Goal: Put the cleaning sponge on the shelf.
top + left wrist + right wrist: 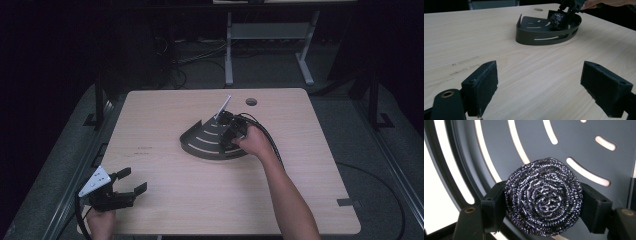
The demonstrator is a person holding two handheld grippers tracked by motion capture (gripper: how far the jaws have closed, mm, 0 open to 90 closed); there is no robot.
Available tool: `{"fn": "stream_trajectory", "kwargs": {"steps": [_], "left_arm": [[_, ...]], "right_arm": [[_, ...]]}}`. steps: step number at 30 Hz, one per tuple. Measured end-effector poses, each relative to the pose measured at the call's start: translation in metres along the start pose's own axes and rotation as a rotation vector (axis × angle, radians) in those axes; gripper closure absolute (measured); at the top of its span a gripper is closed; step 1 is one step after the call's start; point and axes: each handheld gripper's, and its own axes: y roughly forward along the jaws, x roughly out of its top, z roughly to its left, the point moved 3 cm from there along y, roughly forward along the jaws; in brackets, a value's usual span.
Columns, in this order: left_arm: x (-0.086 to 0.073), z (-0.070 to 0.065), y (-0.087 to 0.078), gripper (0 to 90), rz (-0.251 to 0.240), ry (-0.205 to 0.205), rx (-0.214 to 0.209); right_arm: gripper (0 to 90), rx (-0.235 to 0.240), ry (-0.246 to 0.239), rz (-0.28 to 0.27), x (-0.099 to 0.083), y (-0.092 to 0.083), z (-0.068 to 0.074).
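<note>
A steel wool scourer (543,197) is clamped between the jaws of the right gripper (231,131) and is held just over the slotted floor of the dark quarter-round tray (200,142) on the bench (165,200). The carrying appears nearly done; setting the scourer down and releasing it are judged to remain. The left gripper (539,85) is held low near the bench's front corner, jaws wide and empty.

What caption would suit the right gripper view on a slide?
Black jaws of the right gripper clamp a round dark steel-wool scourer above a dark grey slotted metal tray.
</note>
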Motion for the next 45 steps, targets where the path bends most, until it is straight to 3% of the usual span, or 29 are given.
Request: {"fn": "stream_trajectory", "kwargs": {"steps": [10,28,45], "left_arm": [[0.000,0.000,0.000,13.7,-0.002,0.001,-0.001],[0.000,0.000,0.000,13.7,-0.001,0.000,0.000],[0.000,0.000,0.000,13.7,-0.001,-0.002,0.000]], "right_arm": [[29.6,-0.006,0.009,0.027,-0.001,0.006,0.000],[28.4,0.001,0.030,0.023,-0.005,0.011,-0.002],[19.9,-0.005,0.036,-0.007,-0.006,0.003,-0.003]]}}
